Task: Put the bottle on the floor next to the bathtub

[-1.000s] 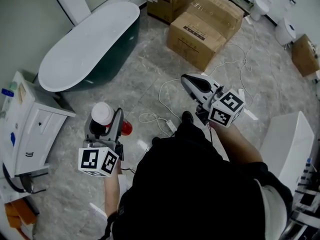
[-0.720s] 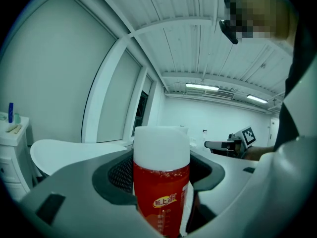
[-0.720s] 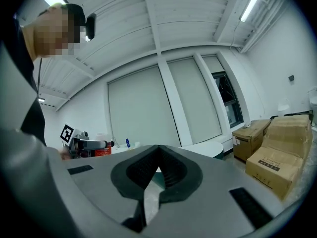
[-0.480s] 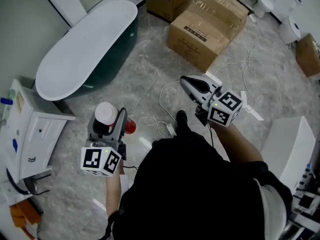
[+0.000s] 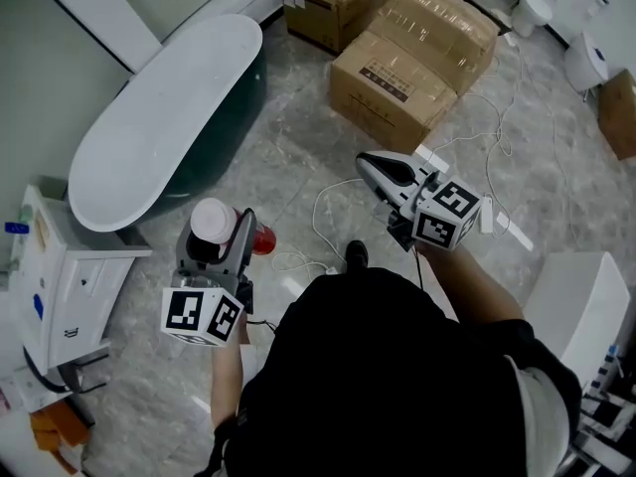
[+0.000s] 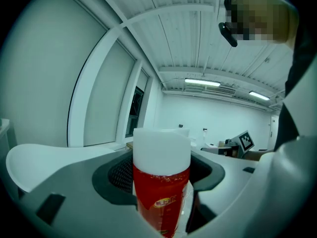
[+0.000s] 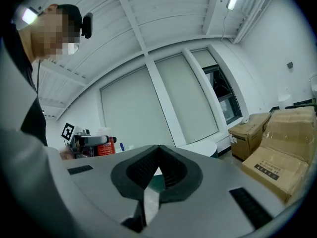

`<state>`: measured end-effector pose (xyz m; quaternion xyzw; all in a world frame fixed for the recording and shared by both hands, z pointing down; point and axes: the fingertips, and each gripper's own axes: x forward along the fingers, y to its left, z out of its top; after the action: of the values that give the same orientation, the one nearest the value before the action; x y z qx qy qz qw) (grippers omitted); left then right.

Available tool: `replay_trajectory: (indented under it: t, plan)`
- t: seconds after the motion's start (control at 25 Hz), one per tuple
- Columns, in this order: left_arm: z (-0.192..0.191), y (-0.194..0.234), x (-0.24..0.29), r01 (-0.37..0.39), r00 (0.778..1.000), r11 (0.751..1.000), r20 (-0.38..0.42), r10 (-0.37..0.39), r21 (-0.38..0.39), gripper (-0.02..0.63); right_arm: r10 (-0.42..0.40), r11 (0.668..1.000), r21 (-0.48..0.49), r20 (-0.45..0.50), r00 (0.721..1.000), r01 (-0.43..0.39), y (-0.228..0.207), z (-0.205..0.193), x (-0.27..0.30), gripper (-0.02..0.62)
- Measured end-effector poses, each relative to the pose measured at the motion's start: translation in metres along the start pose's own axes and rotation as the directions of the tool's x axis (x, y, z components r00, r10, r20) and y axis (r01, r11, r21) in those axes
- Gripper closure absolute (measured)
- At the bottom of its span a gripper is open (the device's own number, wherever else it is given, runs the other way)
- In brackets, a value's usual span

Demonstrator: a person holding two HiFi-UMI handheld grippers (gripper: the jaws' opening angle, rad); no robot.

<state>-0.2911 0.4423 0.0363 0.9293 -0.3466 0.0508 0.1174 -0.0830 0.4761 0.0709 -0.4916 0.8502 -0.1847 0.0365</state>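
Jaws of our left gripper [image 5: 215,242] are clamping the red bottle [image 6: 161,192] by its body at lower left. We're holding it cap-up, long axis near vertical, ready for standing on the floor [image 5: 298,137] beside the bathtub [image 5: 159,117]. Our right gripper [image 5: 370,160] is idling, jaws nearly together on nothing.

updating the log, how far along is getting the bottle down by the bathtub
Done: the left gripper is shut on the red bottle, held above the floor. In hand: it hangs close to the bathtub. Left: lower it to the floor beside the tub and release. The right gripper is shut, empty.
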Motion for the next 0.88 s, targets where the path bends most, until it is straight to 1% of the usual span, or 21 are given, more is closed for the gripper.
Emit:
replay_trajectory:
  t: [0.08,0.2,0.32,0.4,0.52,0.6,0.72,0.88]
  plan:
    - [0.003,-0.007,0.022,-0.009,1.000,1.000,-0.005,0.009,-0.007,0.309,0.009,1.000,0.008,0.002,1.000,-0.009,-0.021,0.008,-0.002,0.568]
    - [0.008,-0.016,0.050,-0.027,1.000,0.999,-0.007,0.027,-0.035,0.310,0.046,0.998,0.030,0.001,0.999,-0.046,-0.044,0.016,-0.005,0.568]
    - [0.014,-0.026,0.073,-0.040,0.999,0.999,-0.005,0.040,-0.024,0.310,0.093,0.995,0.037,-0.015,0.996,-0.092,-0.054,0.016,-0.003,0.568]
    - [0.014,-0.033,0.087,-0.029,1.000,1.000,-0.010,0.029,-0.013,0.310,0.110,0.993,0.042,-0.024,0.994,-0.109,-0.059,0.014,-0.001,0.568]
    - [0.012,-0.036,0.102,0.002,1.000,0.999,-0.012,-0.002,-0.045,0.309,0.116,0.992,0.061,-0.032,0.993,-0.114,-0.069,0.011,0.004,0.568]
    - [0.011,-0.028,0.112,0.009,1.000,0.997,-0.005,-0.010,-0.071,0.310,0.110,0.992,0.071,-0.040,0.993,-0.107,-0.079,0.010,0.012,0.568]
    - [0.008,-0.006,0.124,0.007,1.000,0.997,-0.012,-0.008,-0.076,0.310,0.103,0.992,0.083,-0.052,0.993,-0.099,-0.090,0.010,0.034,0.568]
    - [0.011,0.042,0.144,0.009,1.000,0.997,-0.017,-0.010,-0.074,0.310,0.089,0.994,0.065,-0.054,0.995,-0.085,-0.105,0.020,0.082,0.568]
